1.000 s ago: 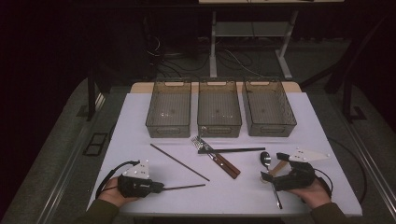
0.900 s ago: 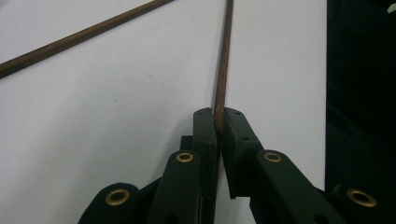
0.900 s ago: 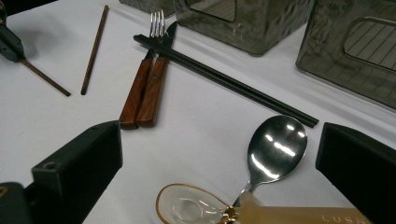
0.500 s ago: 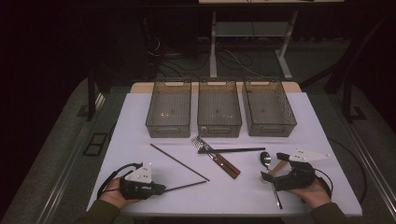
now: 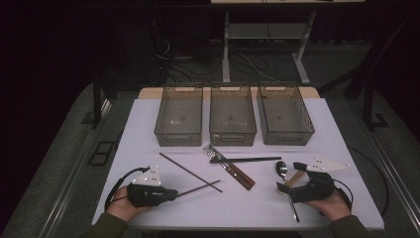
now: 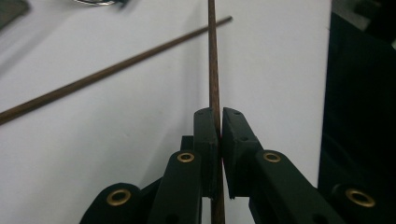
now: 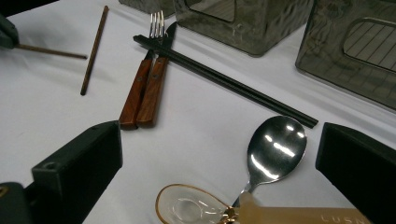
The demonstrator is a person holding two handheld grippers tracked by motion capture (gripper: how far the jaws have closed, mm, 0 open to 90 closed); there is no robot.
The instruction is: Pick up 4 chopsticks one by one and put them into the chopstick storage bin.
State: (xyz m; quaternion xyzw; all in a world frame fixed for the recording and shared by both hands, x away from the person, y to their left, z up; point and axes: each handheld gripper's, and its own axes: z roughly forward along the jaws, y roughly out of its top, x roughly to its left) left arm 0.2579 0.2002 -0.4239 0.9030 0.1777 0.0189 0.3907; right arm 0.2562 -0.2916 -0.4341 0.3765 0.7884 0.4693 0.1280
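We see three smoky translucent plastic bins (image 5: 232, 119) in a row. Just before the middle bin lie a wooden-handled fork and knife (image 5: 233, 168), crossed by black chopsticks (image 5: 246, 159), on the white desk (image 5: 341, 148).

Your thin brown chopstick (image 5: 198, 189) lies nearly flat, tip just short of the other brown chopstick (image 5: 189, 172), pointing toward it.

White table (image 5: 346, 148): three bins (image 5: 233, 121), cutlery (image 5: 233, 168), chopsticks (image 5: 190, 172).
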